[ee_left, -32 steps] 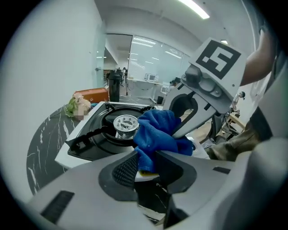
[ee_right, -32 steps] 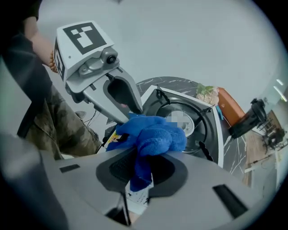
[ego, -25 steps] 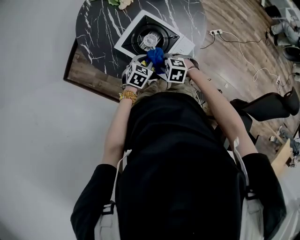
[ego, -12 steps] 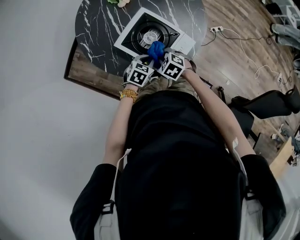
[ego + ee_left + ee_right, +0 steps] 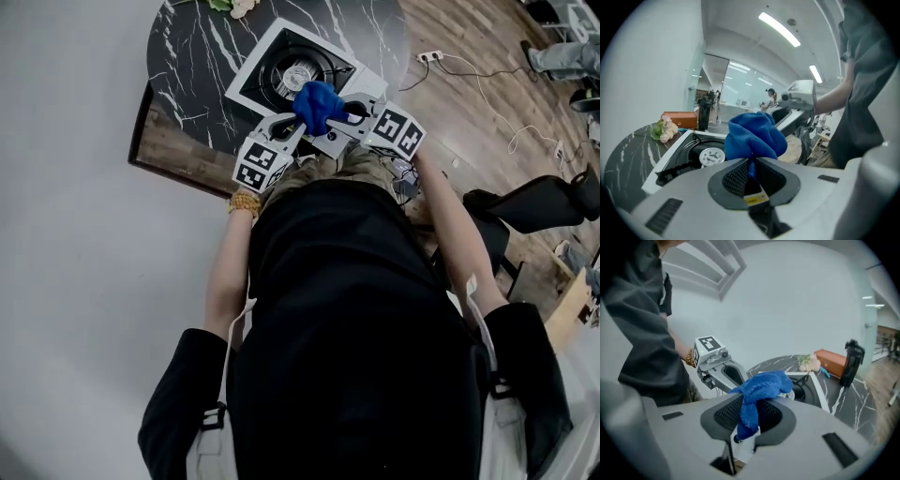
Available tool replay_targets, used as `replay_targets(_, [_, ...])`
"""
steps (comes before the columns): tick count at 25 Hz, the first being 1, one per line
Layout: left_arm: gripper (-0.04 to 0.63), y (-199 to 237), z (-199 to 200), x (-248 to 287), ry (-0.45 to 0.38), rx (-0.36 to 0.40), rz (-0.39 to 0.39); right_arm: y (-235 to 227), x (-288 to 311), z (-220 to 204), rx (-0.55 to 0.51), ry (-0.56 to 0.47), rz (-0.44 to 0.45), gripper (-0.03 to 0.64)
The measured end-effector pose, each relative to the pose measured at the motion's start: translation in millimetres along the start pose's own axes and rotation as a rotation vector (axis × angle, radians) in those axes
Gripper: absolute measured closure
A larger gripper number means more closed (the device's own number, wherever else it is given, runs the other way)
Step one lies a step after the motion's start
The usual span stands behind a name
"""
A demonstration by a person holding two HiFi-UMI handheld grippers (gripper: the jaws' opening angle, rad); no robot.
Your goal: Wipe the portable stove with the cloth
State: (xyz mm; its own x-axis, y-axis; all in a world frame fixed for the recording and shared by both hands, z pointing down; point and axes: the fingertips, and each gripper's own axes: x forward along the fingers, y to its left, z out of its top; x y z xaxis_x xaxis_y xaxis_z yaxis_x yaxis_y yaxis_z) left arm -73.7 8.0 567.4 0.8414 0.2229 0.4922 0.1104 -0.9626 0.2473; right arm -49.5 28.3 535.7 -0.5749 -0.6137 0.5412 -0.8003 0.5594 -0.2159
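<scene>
Left hand-held gripper (image 5: 751,164) and right hand-held gripper (image 5: 749,414) tight on blue cloth (image 5: 317,101)

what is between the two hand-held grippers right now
The blue cloth, bunched up, fills the gap. The left hand-held gripper and the right hand-held gripper are each shut on it. The head view shows this best.
</scene>
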Motion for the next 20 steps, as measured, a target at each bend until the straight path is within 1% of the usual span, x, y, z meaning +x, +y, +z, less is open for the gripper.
replay_targets(1, [0.555, -11.0, 15.9, -6.4, -0.065, 0.001, -0.058, 5.9, -8.6, 10.7, -0.023, -0.04, -0.004, 0.558])
replay_targets(2, [0.53, -21.7, 31.5, -12.5, -0.118, 0.028, -0.105, 13.1, -14.6, 20.8, -0.025, -0.077, 0.007, 0.558])
replay_targets(3, [0.522, -29.5, 44.8, -16.6, -0.145, 0.083, -0.128, 17.8, -18.9, 30.9, -0.003, -0.118, 0.02, 0.558])
replay_targets(4, [0.522, -33.6, 55.2, -17.9, -0.145, 0.159, -0.126, 17.6, -22.4, 40.3, 0.042, -0.163, 0.024, 0.557])
replay_targets(6, [0.522, -33.7, 69.9, -15.2, -0.108, 0.308, -0.091, 4.8, -27.4, 53.9, 0.18, -0.249, 0.001, 0.526])
replay_targets(8, [0.522, -26.4, 78.2, -10.6, -0.063, 0.426, -0.042, -12.5, -27.1, 57.0, 0.324, -0.292, -0.037, 0.505])
replay_targets(10, [0.522, -18.9, 76.7, -3.5, 0.002, 0.544, 0.006, -23.5, -21.4, 52.4, 0.4, -0.258, -0.083, 0.495])
replay_targets(12, [0.52, -13.8, 70.6, 3.6, 0.064, 0.628, 0.05, -29.1, -14.3, 45.1, 0.431, -0.194, -0.135, 0.492])
replay_targets(14, [0.52, -11.9, 64.2, 8.6, 0.104, 0.66, 0.091, -33.7, -9.2, 36.2, 0.484, -0.135, -0.173, 0.47])
replay_targets(15, [0.517, -12.2, 61.0, 10.6, 0.117, 0.663, 0.11, -35.2, -7.3, 31.2, 0.521, -0.111, -0.184, 0.441])
replay_targets(16, [0.514, -13.1, 58.6, 12.4, 0.121, 0.658, 0.126, -35.4, -5.7, 27.3, 0.556, -0.097, -0.188, 0.426])
replay_targets(17, [0.509, -14.2, 57.5, 14.0, 0.116, 0.644, 0.138, -34.5, -4.7, 25.2, 0.58, -0.099, -0.184, 0.426])
replay_targets(19, [0.5, -17.1, 56.8, 16.2, 0.091, 0.606, 0.145, -30.2, -4.3, 24.2, 0.598, -0.133, -0.162, 0.465])
replay_targets(20, [0.496, -19.8, 55.1, 16.8, 0.081, 0.593, 0.134, -27.8, -4.7, 22.5, 0.594, -0.144, -0.153, 0.483])
